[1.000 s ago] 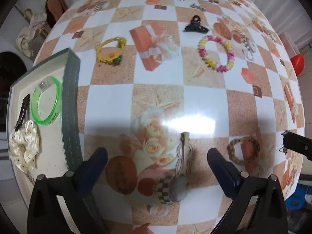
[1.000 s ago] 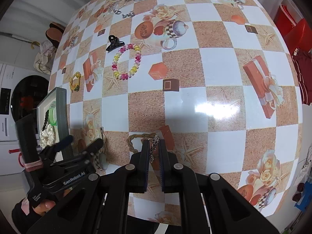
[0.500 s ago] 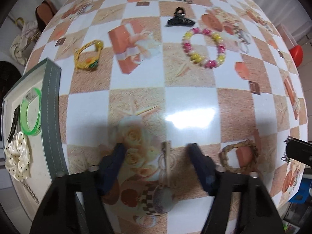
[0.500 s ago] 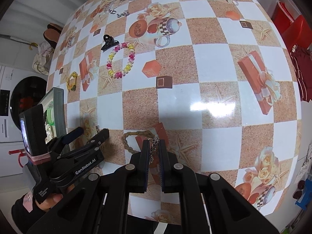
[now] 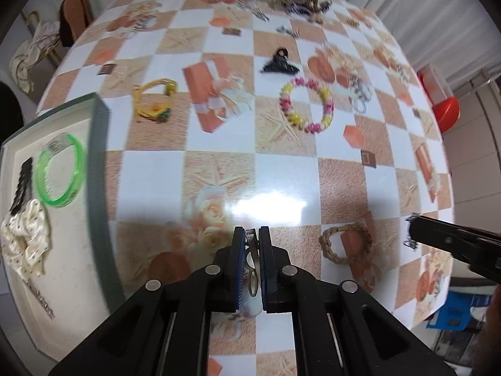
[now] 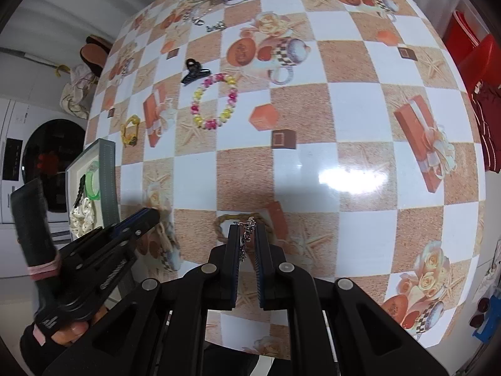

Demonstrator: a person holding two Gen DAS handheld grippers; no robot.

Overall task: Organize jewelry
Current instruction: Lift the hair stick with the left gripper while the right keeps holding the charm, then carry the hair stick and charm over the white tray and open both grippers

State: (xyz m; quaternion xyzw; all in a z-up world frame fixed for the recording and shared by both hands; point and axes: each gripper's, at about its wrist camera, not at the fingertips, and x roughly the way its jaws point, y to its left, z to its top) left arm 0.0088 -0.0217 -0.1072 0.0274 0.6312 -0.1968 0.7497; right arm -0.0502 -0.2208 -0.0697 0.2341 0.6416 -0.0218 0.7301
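Observation:
My left gripper [image 5: 251, 235] is shut on a tan hair clip [image 5: 252, 269], held just above the table. My right gripper [image 6: 246, 230] is shut on a small silver chain [image 6: 245, 235]; it also shows at the right edge of the left wrist view [image 5: 413, 228]. A braided tan bracelet [image 5: 346, 246] lies between the two grippers, just beyond my right fingertips [image 6: 224, 222]. The grey-rimmed white tray [image 5: 100, 156] at the left holds a green bangle [image 5: 59, 170], a black clip [image 5: 22, 185] and a cream scrunchie [image 5: 26, 239].
On the checkered tablecloth lie a pink-yellow bead bracelet [image 5: 307, 108], a black claw clip [image 5: 278, 62], a yellow bracelet [image 5: 153, 103] and a pile of jewelry [image 5: 300, 0] at the far edge. A red stool [image 5: 447, 112] stands to the right.
My left gripper has closed from wide open onto the tan hair clip and lifted it slightly. My right gripper stays shut on the chain, nearly still.

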